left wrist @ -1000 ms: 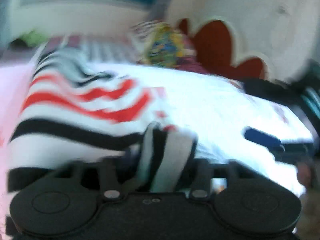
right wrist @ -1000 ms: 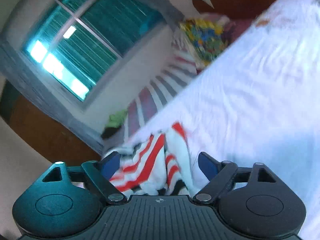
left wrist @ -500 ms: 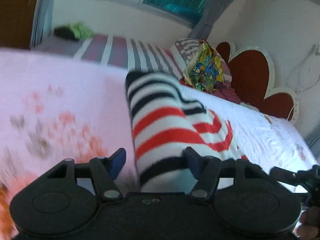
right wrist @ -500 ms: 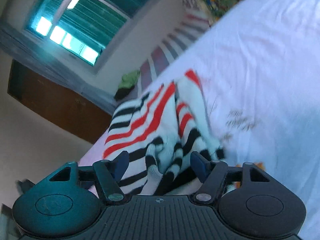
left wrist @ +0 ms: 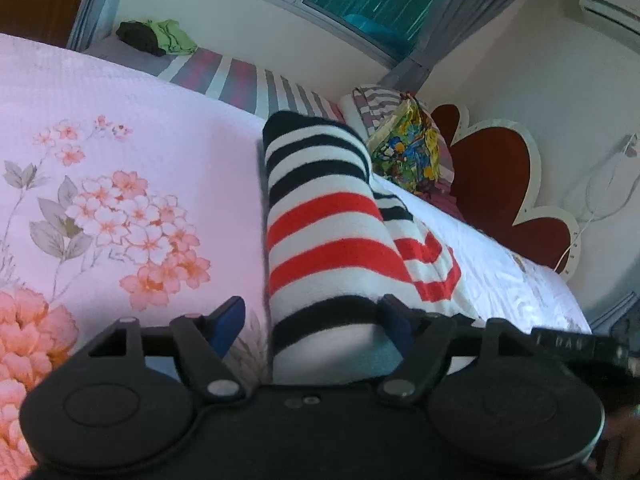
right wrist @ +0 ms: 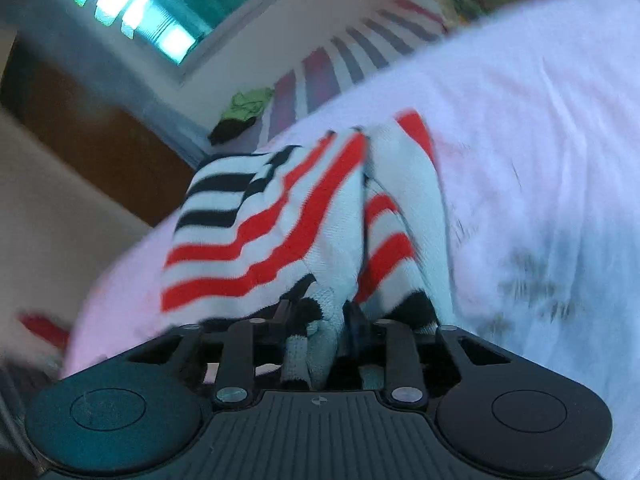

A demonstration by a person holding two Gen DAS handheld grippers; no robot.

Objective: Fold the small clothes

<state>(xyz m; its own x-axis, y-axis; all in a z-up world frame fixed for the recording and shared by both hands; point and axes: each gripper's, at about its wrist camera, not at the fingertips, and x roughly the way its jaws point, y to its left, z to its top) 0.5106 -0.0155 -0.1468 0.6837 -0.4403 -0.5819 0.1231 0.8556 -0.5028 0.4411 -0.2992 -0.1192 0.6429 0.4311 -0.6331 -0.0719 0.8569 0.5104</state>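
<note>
A small garment (left wrist: 324,236) with black, white and red stripes lies on the bed. In the left wrist view it runs away from me as a folded band. My left gripper (left wrist: 310,320) is open, and the garment's near end lies between its blue-padded fingers. In the right wrist view the same striped garment (right wrist: 288,232) is bunched, and my right gripper (right wrist: 320,320) is shut on its near edge.
The bed has a pink floral sheet (left wrist: 100,200) on the left and a white sheet (right wrist: 540,140) on the right. A colourful bag (left wrist: 404,148) and striped pillow lie by the red headboard (left wrist: 496,184). Green and dark clothes (left wrist: 156,38) lie far back.
My left gripper has let go of the garment and opened around its folded end. My right gripper has closed on the garment's edge. Both views have shifted over the bed.
</note>
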